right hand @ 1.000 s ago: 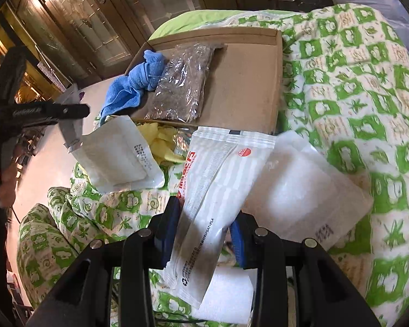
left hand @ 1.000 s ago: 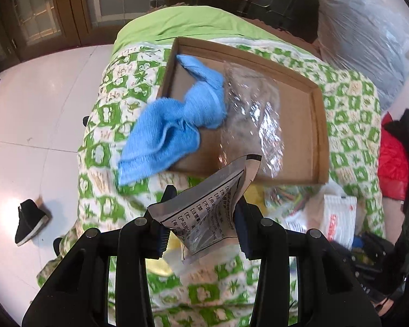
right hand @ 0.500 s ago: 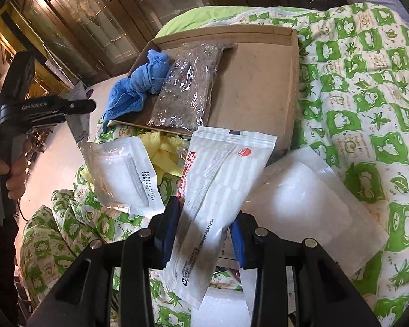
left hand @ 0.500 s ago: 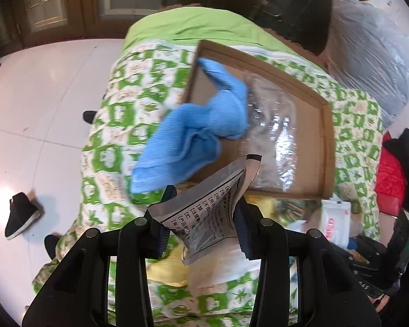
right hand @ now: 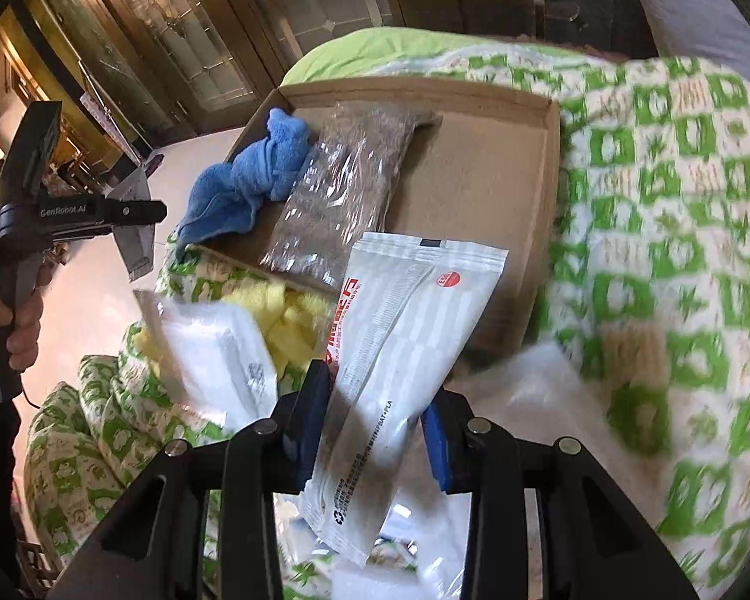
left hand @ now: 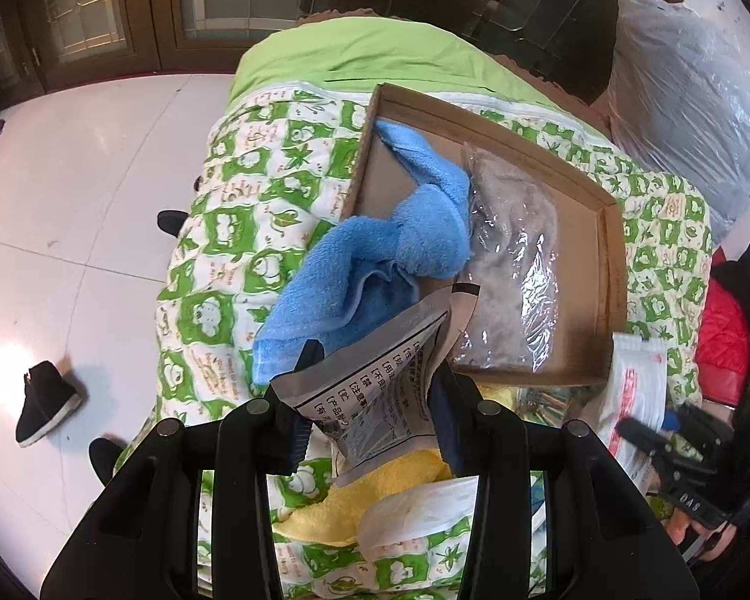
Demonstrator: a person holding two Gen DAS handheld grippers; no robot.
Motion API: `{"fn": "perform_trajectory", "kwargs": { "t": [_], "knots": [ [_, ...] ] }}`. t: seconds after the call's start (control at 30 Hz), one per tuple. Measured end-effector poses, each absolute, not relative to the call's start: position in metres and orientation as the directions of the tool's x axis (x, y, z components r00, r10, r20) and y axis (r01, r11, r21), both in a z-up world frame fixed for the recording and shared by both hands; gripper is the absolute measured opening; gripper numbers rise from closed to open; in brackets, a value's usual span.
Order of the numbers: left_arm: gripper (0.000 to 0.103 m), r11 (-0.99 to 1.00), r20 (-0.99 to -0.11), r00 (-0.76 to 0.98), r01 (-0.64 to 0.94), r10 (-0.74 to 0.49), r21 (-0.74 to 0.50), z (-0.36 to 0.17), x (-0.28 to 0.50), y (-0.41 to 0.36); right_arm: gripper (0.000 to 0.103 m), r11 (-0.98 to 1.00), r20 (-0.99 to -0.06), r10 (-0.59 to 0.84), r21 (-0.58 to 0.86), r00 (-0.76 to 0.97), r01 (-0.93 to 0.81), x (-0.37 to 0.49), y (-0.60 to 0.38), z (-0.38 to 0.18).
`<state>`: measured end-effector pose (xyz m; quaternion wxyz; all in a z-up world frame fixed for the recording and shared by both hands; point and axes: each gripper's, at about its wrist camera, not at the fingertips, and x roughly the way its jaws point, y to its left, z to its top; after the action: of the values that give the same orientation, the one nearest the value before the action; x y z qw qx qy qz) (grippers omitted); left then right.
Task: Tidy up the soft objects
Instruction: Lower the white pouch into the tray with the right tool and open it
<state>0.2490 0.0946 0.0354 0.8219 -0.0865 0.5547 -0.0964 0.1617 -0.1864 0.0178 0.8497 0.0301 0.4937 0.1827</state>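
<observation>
Left tool (left hand: 370, 410), right tool (right hand: 375, 430): both clamped.

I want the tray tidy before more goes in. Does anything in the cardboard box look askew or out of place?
Yes: the blue towel is bunched up and hangs over the near-left wall of the cardboard box, half of it lying on the green quilt. The clear bag beside it lies flat inside.

A black shoe (left hand: 45, 402) lies on the pale tiled floor (left hand: 75, 160) left of the bed. Dark wooden doors with leaded glass panes (left hand: 215, 0) stand behind. A big clear plastic sack (left hand: 690, 100) sits at the right, above a red quilted garment (left hand: 722, 340)
</observation>
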Motion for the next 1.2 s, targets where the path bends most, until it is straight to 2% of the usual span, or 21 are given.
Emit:
{"fn": "perform_trajectory", "kwargs": {
  "t": [0.33,0.77,1.2],
  "knots": [
    [0.04,0.957,-0.911,0.293,0.085,-0.292,-0.279,0.014,0.271,0.078,0.035,0.937,-0.818,0.339,0.247,0.465,-0.248,0.203,-0.189,0.026],
    [0.04,0.96,-0.936,0.214,0.098,-0.279,-0.263,-0.022,0.315,0.049,0.035,0.947,-0.862,0.308,0.239,0.403,-0.214,0.264,-0.185,-0.014],
    [0.04,0.968,-0.928,0.275,0.071,-0.25,-0.239,-0.026,0.347,0.051,0.037,0.945,-0.808,0.304,0.189,0.505,-0.266,0.286,-0.165,-0.011]
  ]
}}
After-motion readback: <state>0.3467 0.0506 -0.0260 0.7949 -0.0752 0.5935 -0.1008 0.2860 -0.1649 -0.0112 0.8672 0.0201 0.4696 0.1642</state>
